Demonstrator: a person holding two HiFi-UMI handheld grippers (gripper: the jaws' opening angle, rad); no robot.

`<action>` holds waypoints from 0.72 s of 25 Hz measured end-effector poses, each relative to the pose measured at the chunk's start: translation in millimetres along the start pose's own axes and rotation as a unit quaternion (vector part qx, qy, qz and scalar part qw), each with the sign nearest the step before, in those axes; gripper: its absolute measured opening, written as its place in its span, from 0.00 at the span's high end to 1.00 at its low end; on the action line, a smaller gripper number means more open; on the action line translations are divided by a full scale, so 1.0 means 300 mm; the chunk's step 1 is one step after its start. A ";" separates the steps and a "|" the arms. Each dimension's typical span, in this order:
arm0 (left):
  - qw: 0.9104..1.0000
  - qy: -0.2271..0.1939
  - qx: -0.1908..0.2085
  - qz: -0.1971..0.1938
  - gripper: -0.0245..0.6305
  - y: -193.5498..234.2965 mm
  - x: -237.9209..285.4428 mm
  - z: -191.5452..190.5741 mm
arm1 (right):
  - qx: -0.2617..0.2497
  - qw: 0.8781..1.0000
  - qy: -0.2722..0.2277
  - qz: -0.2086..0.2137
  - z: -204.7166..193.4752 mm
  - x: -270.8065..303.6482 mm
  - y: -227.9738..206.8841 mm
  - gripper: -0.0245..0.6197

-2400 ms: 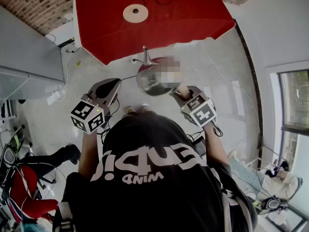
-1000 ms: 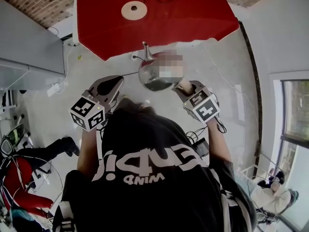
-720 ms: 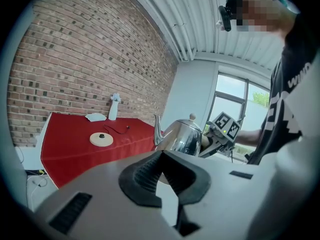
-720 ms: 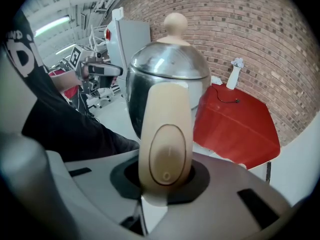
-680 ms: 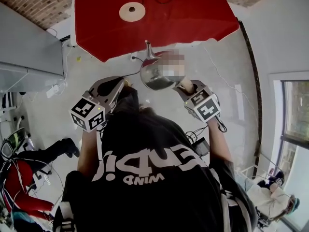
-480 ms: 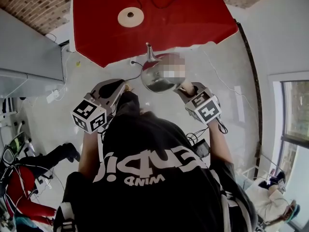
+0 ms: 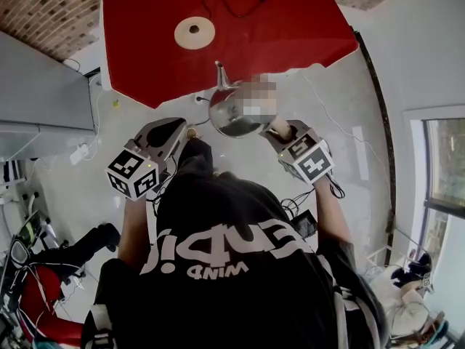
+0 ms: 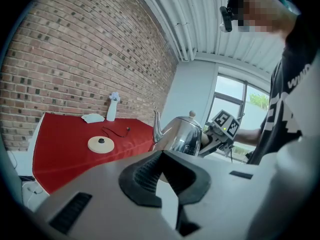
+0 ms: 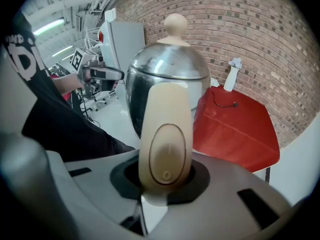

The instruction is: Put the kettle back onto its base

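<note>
Steel kettle (image 7: 229, 116) clamped by handle in right gripper (image 7: 275, 130); left gripper (image 7: 184, 131) jaws together; base (image 7: 194, 31) on red table (image 7: 294, 20).

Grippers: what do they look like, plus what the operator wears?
Grey moulded shells on left gripper and right gripper, black ribbed pads, each with a white cube of black square markers. Black cable trails from the right one. Black T-shirt, white lettering.

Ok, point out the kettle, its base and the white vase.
kettle (image 7: 229, 119): head view, on its shiny body.
base (image 7: 186, 35): head view, on the disc's top.
vase (image 8: 111, 113): left gripper view, on its body.
</note>
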State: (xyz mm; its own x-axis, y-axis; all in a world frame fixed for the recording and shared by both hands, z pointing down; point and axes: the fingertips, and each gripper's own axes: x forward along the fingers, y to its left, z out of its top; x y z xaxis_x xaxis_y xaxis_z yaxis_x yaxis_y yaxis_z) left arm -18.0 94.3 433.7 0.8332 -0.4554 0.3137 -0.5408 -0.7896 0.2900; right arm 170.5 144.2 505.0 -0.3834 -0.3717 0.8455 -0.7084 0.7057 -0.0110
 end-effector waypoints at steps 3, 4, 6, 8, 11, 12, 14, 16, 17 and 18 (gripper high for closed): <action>1.000 0.006 -0.010 -0.004 0.95 0.157 0.046 0.060 | 0.000 1.000 0.011 0.008 0.125 0.086 -0.084 0.85; 1.000 0.008 -0.013 -0.005 0.95 0.205 0.061 0.075 | 0.001 1.000 0.012 0.011 0.164 0.112 -0.107 0.85; 1.000 0.012 -0.016 -0.006 0.95 0.253 0.080 0.086 | 0.005 1.000 0.010 0.014 0.206 0.137 -0.127 0.85; 1.000 0.015 -0.016 -0.009 0.95 0.256 0.086 0.085 | 0.009 1.000 0.007 0.013 0.210 0.133 -0.122 0.85; 1.000 0.015 -0.015 -0.014 0.95 0.253 0.094 0.087 | 0.014 1.000 0.005 0.010 0.204 0.124 -0.114 0.85; 1.000 0.014 -0.015 -0.015 0.95 0.257 0.098 0.089 | 0.016 1.000 0.004 0.010 0.205 0.125 -0.115 0.85; 1.000 0.012 -0.016 -0.016 0.95 0.267 0.107 0.090 | 0.017 1.000 0.004 0.011 0.203 0.130 -0.115 0.85; 1.000 0.011 -0.017 -0.016 0.95 0.279 0.116 0.093 | 0.018 1.000 0.003 0.012 0.205 0.132 -0.119 0.85; 1.000 0.010 -0.017 -0.017 0.95 0.285 0.120 0.097 | 0.020 1.000 0.002 0.010 0.209 0.133 -0.123 0.85; 1.000 0.010 -0.017 -0.018 0.95 0.292 0.124 0.104 | 0.022 1.000 0.001 0.008 0.215 0.133 -0.129 0.85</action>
State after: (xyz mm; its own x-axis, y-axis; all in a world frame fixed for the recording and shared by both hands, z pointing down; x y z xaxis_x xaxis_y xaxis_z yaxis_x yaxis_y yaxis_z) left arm -30.7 -4.7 442.6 0.8501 -0.4186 0.3196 -0.5141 -0.7912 0.3312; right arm 144.4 63.1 504.6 -0.3939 -0.3584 0.8464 -0.7269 0.6850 -0.0482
